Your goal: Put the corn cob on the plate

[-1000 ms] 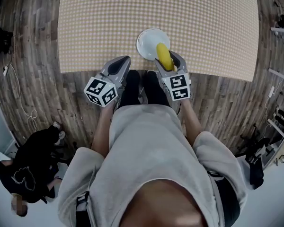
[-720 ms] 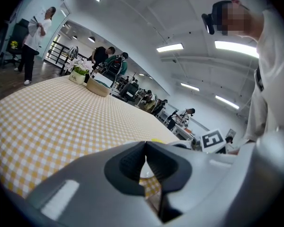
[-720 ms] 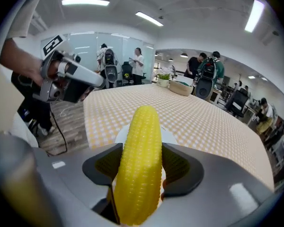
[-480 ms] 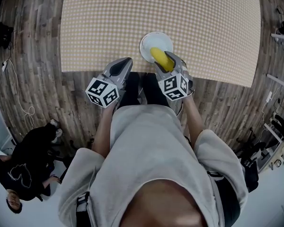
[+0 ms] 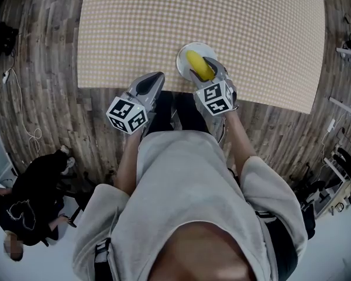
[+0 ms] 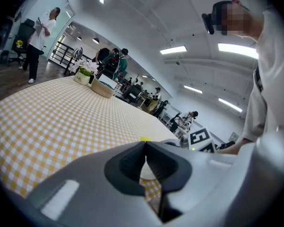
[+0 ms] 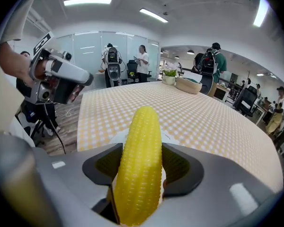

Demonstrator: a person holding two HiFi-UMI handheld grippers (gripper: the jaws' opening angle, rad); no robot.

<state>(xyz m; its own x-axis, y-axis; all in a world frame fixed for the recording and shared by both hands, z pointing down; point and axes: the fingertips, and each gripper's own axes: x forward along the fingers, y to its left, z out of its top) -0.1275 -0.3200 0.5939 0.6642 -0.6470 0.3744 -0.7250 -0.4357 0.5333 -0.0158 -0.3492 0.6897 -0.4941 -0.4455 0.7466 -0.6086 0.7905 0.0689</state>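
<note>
As right gripper (image 7: 142,167) rolled, corn cob (image 5: 199,65) swung across plate (image 5: 183,55)

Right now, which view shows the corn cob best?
Right gripper view: the corn cob fills the centre, kernels sharp, gripped between the jaws. Head view shows it small, over the plate, its near end hidden by the right tool. Left gripper view shows only a yellow sliver.
</note>
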